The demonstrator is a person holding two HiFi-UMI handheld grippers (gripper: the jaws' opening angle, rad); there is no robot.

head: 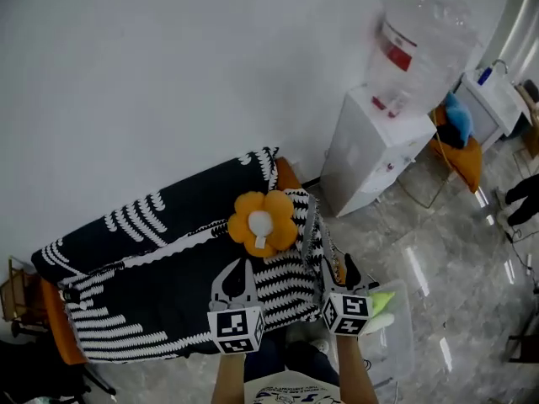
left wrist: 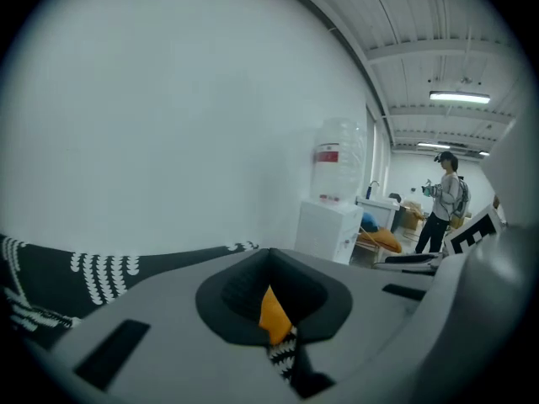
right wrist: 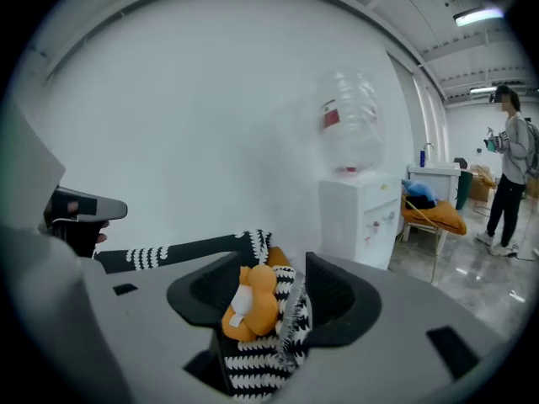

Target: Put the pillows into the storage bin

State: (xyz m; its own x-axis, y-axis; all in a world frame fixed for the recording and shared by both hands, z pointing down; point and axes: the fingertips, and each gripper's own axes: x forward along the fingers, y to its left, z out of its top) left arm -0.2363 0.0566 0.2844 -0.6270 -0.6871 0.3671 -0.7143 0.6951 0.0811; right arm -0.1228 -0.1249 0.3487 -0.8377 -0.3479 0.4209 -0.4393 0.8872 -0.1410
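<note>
On the head view, both claws have the pillow (head: 282, 268), held up in front of the couch (head: 143, 259) with an orange flower (head: 263, 223) at its top. The left claw (head: 239, 266) has its left side and the right claw (head: 330, 274) its right. A clear bin (head: 402, 331) sits on the floor just right of my right claw (something yellow-green shows in it).

Left gripper view: the left claw (left wrist: 278, 326) is nearly closed, pinching an orange and black-and-white edge of the pillow (left wrist: 283, 353). A water dispenser (left wrist: 337, 200) stands beyond.

Right gripper view: the right claw (right wrist: 263, 300) stands wider, clamped on the pillow (right wrist: 261, 356), flower (right wrist: 253, 303) between the jaws.
</note>
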